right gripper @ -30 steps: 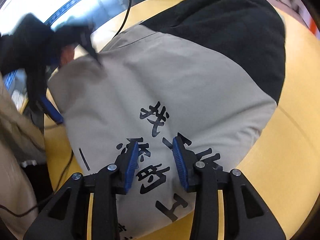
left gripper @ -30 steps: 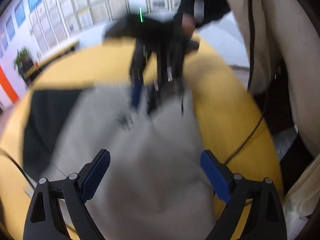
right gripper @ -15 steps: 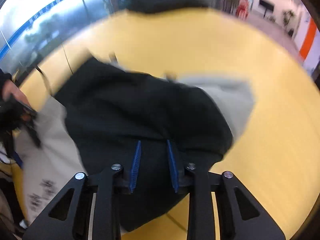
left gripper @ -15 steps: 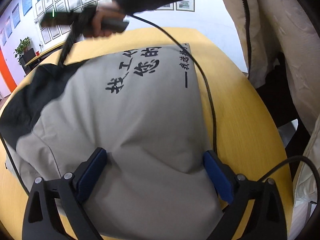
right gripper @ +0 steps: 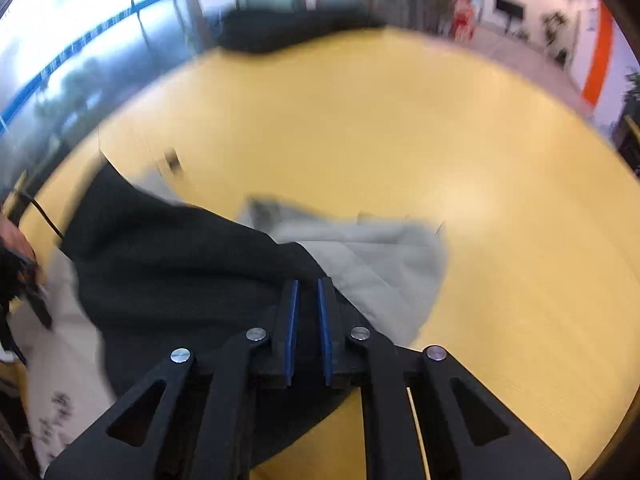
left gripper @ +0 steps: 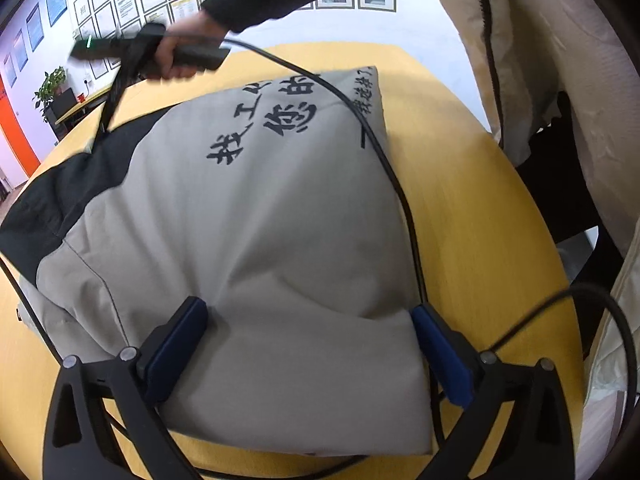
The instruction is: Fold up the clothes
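A grey jacket [left gripper: 260, 220] with a black shoulder panel and black printed characters lies folded on the yellow round table [left gripper: 472, 208]. My left gripper [left gripper: 308, 344] is open, its blue pads on either side of the jacket's near edge. In the left wrist view my right gripper [left gripper: 108, 128] touches the black part at the far left. In the right wrist view the right gripper [right gripper: 307, 312] is nearly closed over the jacket's black part [right gripper: 168, 272], with grey cloth [right gripper: 372, 260] to the right; whether it pinches fabric is unclear.
A black cable [left gripper: 384, 152] runs across the jacket's right side and over the table. A person in a beige coat [left gripper: 560, 80] stands at the table's right. Another dark garment [right gripper: 288, 32] lies at the table's far edge.
My right gripper has narrowed its jaws and swung from the printed grey part to the black part. My left gripper has settled at the near edge, still open.
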Demonstrator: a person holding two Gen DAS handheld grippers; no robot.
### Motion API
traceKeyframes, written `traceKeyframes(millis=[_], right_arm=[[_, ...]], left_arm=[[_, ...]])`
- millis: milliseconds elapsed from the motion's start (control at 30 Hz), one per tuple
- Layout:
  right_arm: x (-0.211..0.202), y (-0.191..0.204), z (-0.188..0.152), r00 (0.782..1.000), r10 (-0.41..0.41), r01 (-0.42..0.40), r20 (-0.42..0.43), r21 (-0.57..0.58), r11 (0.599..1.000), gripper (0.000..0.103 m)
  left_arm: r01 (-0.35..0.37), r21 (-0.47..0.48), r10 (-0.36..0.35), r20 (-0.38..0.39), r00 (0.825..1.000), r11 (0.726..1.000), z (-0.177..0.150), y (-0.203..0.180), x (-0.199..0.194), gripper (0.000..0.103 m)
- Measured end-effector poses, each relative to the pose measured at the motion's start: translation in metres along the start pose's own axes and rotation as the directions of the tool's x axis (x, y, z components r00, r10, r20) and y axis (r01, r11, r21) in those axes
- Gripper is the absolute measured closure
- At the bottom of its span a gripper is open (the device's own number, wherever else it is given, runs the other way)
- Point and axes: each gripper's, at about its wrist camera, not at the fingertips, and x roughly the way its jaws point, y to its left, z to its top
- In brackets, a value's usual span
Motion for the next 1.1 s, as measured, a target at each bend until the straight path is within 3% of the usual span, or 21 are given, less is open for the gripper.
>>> traceKeyframes(millis=[133,200,233,300,367,400,467,533,633,700,800,900,1000,1033,1100], right_arm=[[0.014,0.013,0.002,0.999,-0.026,0.026,-0.019,-0.001,1.000,0.095],[0.001,0.011,-0.002,0.998,-0.059,0.059,-0.030,0.002,0.998,0.094],[-0.011,0.018,0.000,0.998,-0.064,0.064,-0.016,0.009,0.998,0.093],[-0.052,0.033,-0.004,0.996,0.014,-0.017,0.092,0.034,0.999,0.091],[-0.116,0.060,-0.029,0.959,0.128,-0.144,0.254,0.043,0.989,0.069],[-0.147,0.075,-0.045,0.932,0.171,-0.194,0.320,0.040,0.980,0.050],[-0.192,0.105,-0.085,0.919,0.205,-0.235,0.335,0.049,0.971,0.044],[-0.215,0.129,-0.122,0.946,0.187,-0.216,0.267,0.083,0.973,0.039],[-0.244,0.129,-0.175,0.973,0.187,-0.210,0.138,0.176,0.962,0.038],[-0.251,0.115,-0.194,0.979,0.194,-0.202,0.062,0.218,0.955,0.037],[-0.252,0.075,-0.218,0.988,0.155,-0.144,-0.026,0.244,0.959,0.036],[-0.233,0.039,-0.226,0.992,0.116,-0.096,-0.056,0.282,0.955,0.036],[-0.210,0.013,-0.221,0.989,0.147,-0.139,-0.001,0.322,0.936,0.036],[-0.204,0.004,-0.219,0.987,0.161,-0.160,0.024,0.323,0.933,0.032],[-0.182,-0.003,-0.208,0.982,0.174,-0.189,0.076,0.306,0.933,0.018]], left_arm=[[-0.011,-0.026,0.011,-0.008,1.000,1.000,0.013,-0.003,0.009,0.001],[-0.013,-0.048,0.012,-0.020,1.000,0.999,0.024,-0.006,0.013,0.001],[-0.012,-0.073,0.010,-0.026,1.000,0.997,0.029,-0.004,0.012,0.001],[-0.049,-0.186,0.047,-0.017,0.999,0.981,0.034,0.000,-0.011,0.001],[-0.091,-0.306,0.092,-0.010,0.996,0.948,0.039,0.002,-0.038,0.001],[-0.110,-0.364,0.115,-0.008,0.993,0.925,0.042,0.003,-0.051,0.001],[-0.145,-0.476,0.160,-0.010,0.987,0.867,0.047,0.006,-0.078,0.001],[-0.172,-0.595,0.203,-0.015,0.979,0.785,0.050,0.007,-0.105,0.001],[-0.164,-0.775,0.258,-0.001,0.966,0.610,0.050,0.003,-0.146,0.000],[-0.103,-0.873,0.284,0.042,0.958,0.476,0.045,0.003,-0.168,0.000],[0.034,-0.953,0.214,0.102,0.972,0.301,0.024,0.028,-0.141,0.000],[0.019,-0.989,0.132,0.039,0.991,0.145,-0.006,0.048,-0.089,0.000],[-0.019,-1.000,0.087,-0.017,0.996,0.014,-0.033,0.058,-0.052,0.000],[-0.038,-0.999,0.076,-0.039,0.996,-0.015,-0.039,0.060,-0.042,0.000],[-0.072,-0.997,0.042,-0.074,0.996,-0.036,-0.047,0.058,-0.024,0.000]])
